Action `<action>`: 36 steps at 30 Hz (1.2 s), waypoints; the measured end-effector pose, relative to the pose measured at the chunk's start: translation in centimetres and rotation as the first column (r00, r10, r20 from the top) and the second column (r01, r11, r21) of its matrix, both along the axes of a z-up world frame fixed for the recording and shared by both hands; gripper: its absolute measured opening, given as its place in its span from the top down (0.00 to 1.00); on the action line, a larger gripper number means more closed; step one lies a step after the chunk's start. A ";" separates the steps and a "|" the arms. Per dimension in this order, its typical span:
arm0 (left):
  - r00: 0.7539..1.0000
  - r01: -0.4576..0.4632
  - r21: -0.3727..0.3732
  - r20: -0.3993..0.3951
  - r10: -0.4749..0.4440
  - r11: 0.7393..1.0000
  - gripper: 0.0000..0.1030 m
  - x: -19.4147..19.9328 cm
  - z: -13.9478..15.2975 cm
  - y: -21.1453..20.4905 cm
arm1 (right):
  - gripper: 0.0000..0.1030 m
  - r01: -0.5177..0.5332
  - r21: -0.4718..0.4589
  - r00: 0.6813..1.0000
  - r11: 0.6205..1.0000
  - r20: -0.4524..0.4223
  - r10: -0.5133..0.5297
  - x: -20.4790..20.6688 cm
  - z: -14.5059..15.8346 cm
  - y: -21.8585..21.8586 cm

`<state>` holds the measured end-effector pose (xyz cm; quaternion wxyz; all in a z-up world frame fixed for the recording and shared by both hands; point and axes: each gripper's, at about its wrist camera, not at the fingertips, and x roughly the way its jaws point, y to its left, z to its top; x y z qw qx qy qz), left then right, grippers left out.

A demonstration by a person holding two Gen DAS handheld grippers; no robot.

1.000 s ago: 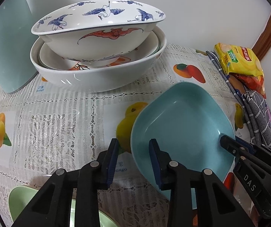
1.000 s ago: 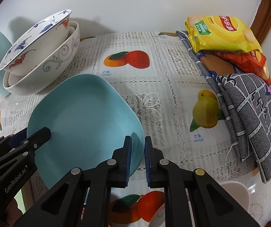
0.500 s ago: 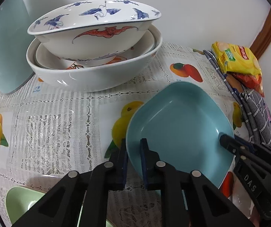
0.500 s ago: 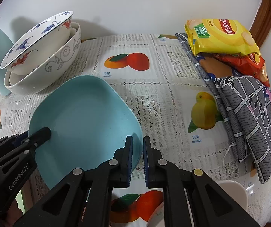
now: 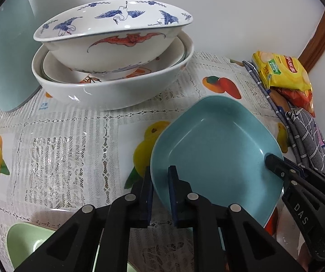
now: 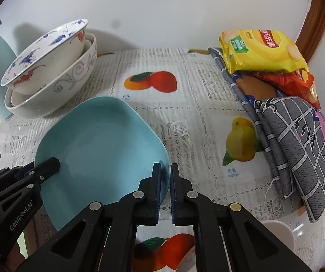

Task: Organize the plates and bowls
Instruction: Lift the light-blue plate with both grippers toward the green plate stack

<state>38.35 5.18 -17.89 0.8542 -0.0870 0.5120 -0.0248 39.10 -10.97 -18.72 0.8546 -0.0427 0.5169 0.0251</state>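
Blue plate [image 5: 217, 145] rim clamped by both tools, near edge hidden

Even, soft indoor light, faint wall shadows, small glints on glaze, strong fisheye bending at edges.

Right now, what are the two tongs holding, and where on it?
Both hold the blue plate by its rim: the left tongs on one edge, the right tongs on the opposite edge.
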 end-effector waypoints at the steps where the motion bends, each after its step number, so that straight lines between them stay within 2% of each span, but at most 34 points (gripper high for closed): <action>1: 1.000 -0.001 -0.002 0.003 0.001 1.000 0.88 -0.1 0.2 0.1 | 0.94 0.001 0.007 1.000 1.000 0.006 -0.001 -0.1 0.2 0.0; 9: 0.999 -0.004 -0.011 0.054 0.005 1.000 0.88 -1.4 3.3 0.7 | 0.95 0.014 0.061 0.998 0.998 0.059 -0.017 -1.3 3.0 -0.1; 15: 0.994 0.006 -0.014 0.112 -0.004 1.000 0.88 -3.4 6.5 0.1 | 0.95 0.037 0.083 0.993 0.996 0.105 -0.045 -3.6 6.5 -0.6; 19: 0.989 0.029 -0.029 0.143 -0.025 0.999 0.88 -5.6 8.5 -0.8 | 0.95 0.060 0.067 0.987 0.996 0.143 -0.069 -6.2 9.1 -1.3; 22: 0.988 0.039 -0.035 0.153 -0.033 0.999 0.88 -7.3 9.8 -1.2 | 0.95 0.070 0.090 0.985 0.993 0.154 -0.083 -8.2 10.6 -1.9; 26: 0.985 0.044 -0.029 0.168 -0.038 0.999 0.88 -10.1 11.6 -1.2 | 0.95 0.072 0.126 0.981 0.989 0.168 -0.093 -10.7 12.1 -2.4; 36: 0.977 0.045 -0.022 0.208 -0.039 0.999 0.88 -15.5 14.3 -1.0 | 0.95 0.070 0.141 0.969 0.988 0.224 -0.101 -16.4 15.4 -2.2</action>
